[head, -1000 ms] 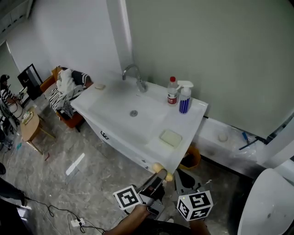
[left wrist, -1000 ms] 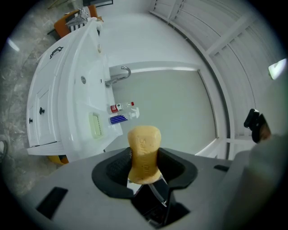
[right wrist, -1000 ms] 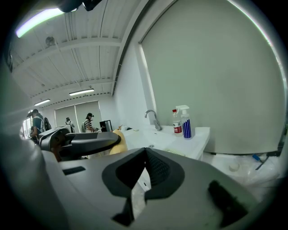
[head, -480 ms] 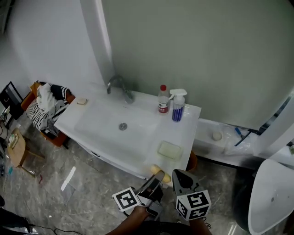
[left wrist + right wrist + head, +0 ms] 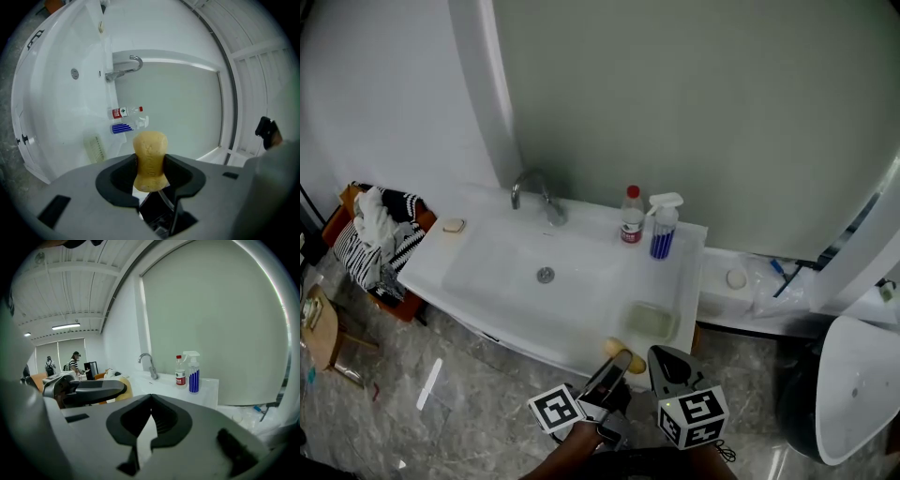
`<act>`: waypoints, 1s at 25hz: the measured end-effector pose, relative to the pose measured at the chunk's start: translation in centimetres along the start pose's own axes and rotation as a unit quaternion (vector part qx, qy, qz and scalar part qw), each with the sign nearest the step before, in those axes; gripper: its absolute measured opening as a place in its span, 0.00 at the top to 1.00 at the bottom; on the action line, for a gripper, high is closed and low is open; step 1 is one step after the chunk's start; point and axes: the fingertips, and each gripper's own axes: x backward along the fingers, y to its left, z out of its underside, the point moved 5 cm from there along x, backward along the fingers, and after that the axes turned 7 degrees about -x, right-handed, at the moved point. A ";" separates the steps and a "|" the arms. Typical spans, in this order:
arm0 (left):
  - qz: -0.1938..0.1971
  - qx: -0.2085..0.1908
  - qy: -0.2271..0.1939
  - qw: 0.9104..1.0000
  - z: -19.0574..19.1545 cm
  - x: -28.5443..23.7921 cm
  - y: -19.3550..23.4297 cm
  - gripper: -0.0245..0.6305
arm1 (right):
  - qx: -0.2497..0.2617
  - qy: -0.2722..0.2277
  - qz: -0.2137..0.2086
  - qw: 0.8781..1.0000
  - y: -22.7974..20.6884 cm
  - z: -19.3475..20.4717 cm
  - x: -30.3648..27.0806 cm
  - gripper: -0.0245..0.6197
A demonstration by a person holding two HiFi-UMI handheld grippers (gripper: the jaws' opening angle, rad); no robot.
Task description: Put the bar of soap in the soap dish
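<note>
We carry two matching tools: the left gripper (image 5: 617,364) and the right gripper (image 5: 667,362) each have a matte grey body with a black, scooped, ribbed hollow where the jaws meet. A white cube (image 5: 560,410) printed with black square markers sits behind the left jaws. A second cube (image 5: 696,417) of the same kind sits behind the right jaws.

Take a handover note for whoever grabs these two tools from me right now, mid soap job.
Left tool: shut on the bar of soap.
Right tool: shut, empty.
Soap dish: empty, on the sink counter, near its front right corner, just beyond the tools.
Done: soap is in the grip.
Left: carry it over the dish, set it in, open the tool.
</note>
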 end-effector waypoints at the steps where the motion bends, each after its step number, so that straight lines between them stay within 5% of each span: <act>1: 0.002 0.001 0.001 1.000 -0.2 -0.1 0.1 0.68 | 0.002 0.002 0.003 1.000 0.1 0.0 -0.2 0.95; 25: -0.019 -0.024 0.050 0.998 -0.7 -5.3 3.6 0.68 | -0.006 -0.011 0.003 1.000 -5.5 -1.3 -4.7 0.95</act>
